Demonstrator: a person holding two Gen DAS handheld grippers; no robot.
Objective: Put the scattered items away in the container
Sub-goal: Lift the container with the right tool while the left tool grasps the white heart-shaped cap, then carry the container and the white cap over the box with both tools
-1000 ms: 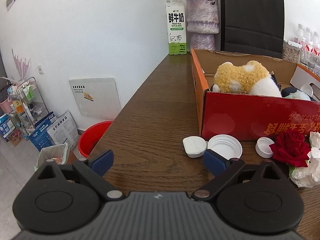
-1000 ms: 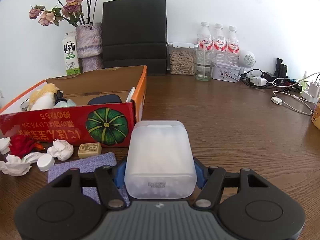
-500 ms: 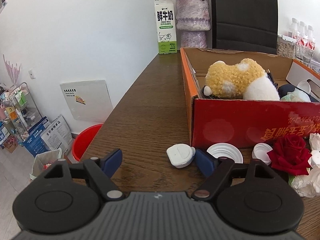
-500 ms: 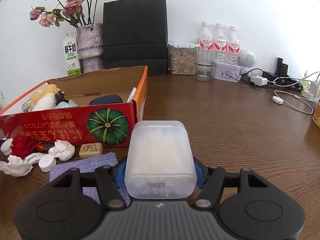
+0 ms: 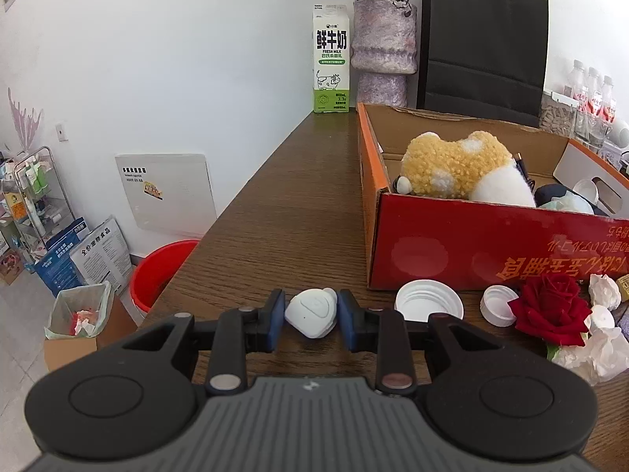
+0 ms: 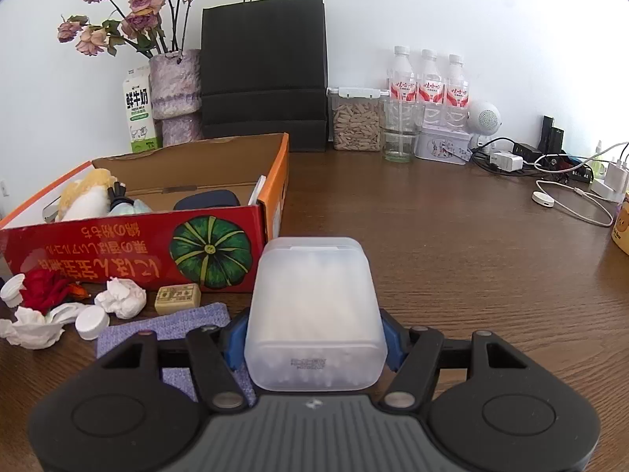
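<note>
The left gripper jaws are closing on a white case, pads touching it, on the table beside the box. A frosted tub is clamped in the right gripper.

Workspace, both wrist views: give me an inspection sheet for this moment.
Surface: brown wooden table.
Job's things: red cardboard box partly filled, plush toy inside; caps, rose, crumpled tissues lie outside.
Clutter: milk carton, vase, black bag, bottles at the wall.
Tongs: left tongs closing around white case; right tongs clamp translucent box.
Cables: chargers and cords at far right.
Surroundings: red bucket, bin on floor.
</note>
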